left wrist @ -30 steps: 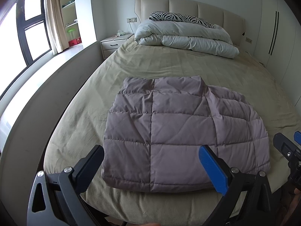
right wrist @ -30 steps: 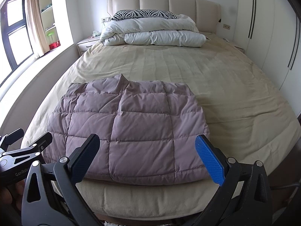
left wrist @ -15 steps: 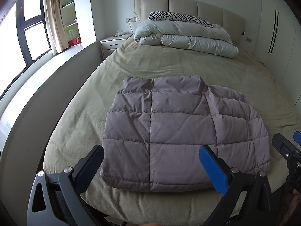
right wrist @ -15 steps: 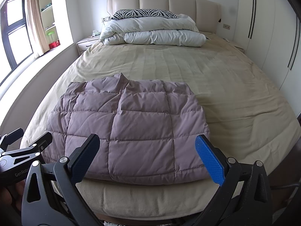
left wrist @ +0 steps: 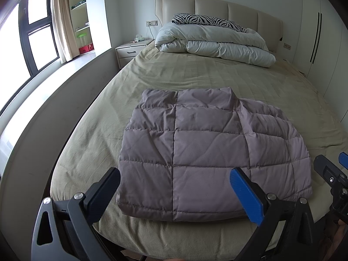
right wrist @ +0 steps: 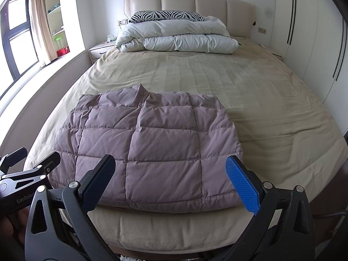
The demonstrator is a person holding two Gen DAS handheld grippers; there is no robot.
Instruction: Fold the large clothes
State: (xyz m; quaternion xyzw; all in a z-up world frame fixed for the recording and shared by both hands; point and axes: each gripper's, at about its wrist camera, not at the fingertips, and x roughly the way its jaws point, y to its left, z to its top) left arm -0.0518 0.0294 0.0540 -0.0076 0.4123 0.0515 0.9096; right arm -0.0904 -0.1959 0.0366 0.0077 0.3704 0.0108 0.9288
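Note:
A mauve quilted puffer garment (left wrist: 208, 152) lies folded into a flat rectangle near the foot of the bed; it also shows in the right wrist view (right wrist: 152, 148). My left gripper (left wrist: 174, 193) is open and empty, held just short of the garment's near edge. My right gripper (right wrist: 171, 180) is open and empty, also short of the near edge. The right gripper shows at the right edge of the left wrist view (left wrist: 332, 174). The left gripper shows at the lower left of the right wrist view (right wrist: 28, 171).
The bed (left wrist: 195, 76) has a beige sheet. A folded white duvet (left wrist: 213, 43) and a zebra pillow (left wrist: 206, 20) lie at the headboard. A nightstand (left wrist: 130, 52) and a low window ledge (left wrist: 50, 91) stand to the left, wardrobes (right wrist: 315, 32) to the right.
Almost nothing has changed; both grippers stay open and hover at the foot of the bed, with only a slight drift of the views.

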